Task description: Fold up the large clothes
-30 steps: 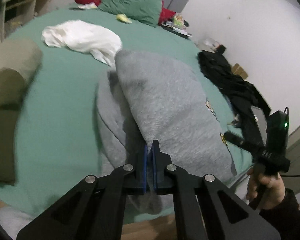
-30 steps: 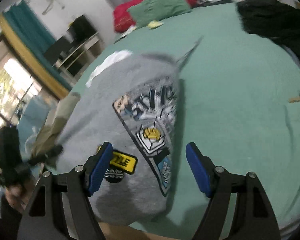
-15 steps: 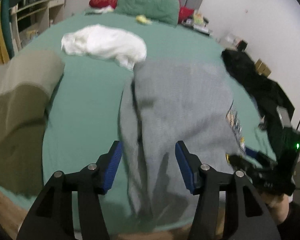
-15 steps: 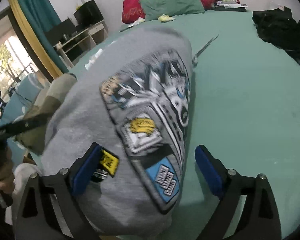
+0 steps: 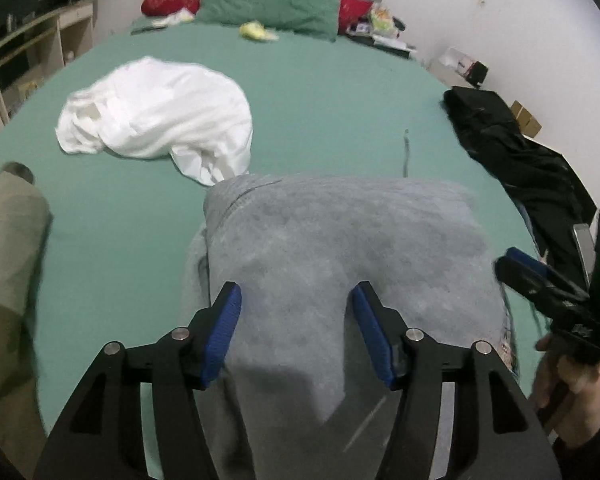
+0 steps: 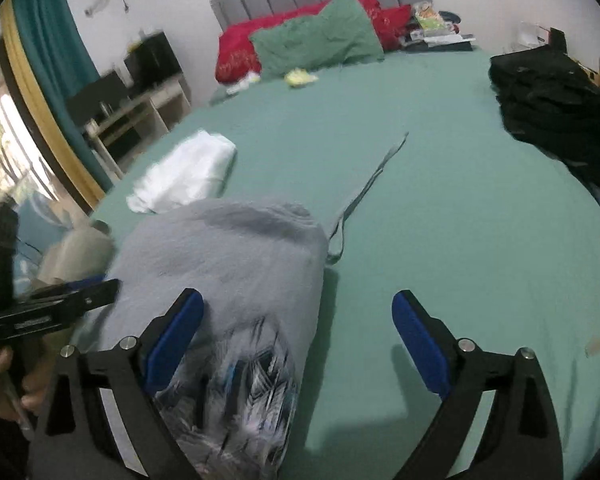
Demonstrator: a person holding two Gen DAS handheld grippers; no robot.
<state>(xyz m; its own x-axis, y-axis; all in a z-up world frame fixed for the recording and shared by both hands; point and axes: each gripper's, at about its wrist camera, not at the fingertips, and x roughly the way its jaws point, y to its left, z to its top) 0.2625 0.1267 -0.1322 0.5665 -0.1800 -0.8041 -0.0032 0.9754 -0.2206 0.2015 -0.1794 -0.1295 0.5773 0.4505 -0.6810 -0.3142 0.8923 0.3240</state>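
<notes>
Lay folded on the green bed [image 5: 332, 92], near its front edge: grey sweatshirt [image 5: 340, 240]. Showed only in the left view: whole white garment [image 5: 156, 120] behind it, tan cloth [image 5: 8, 264] at far left, right hand [image 5: 572, 384] on its handle. Showed only in the right view: printed patches [image 6: 244, 384] at the sweatshirt's near end, a grey cord [image 6: 372, 180] trailing across the sheet, teal curtain [image 6: 52, 44]. Pointed steeply down over the sweatshirt: left gripper [image 5: 298, 328], jaws opening, fabric under and between them, not pinched. Angled down at the sweatshirt's right edge: right gripper [image 6: 300, 336], spread wide, gripping nothing.
</notes>
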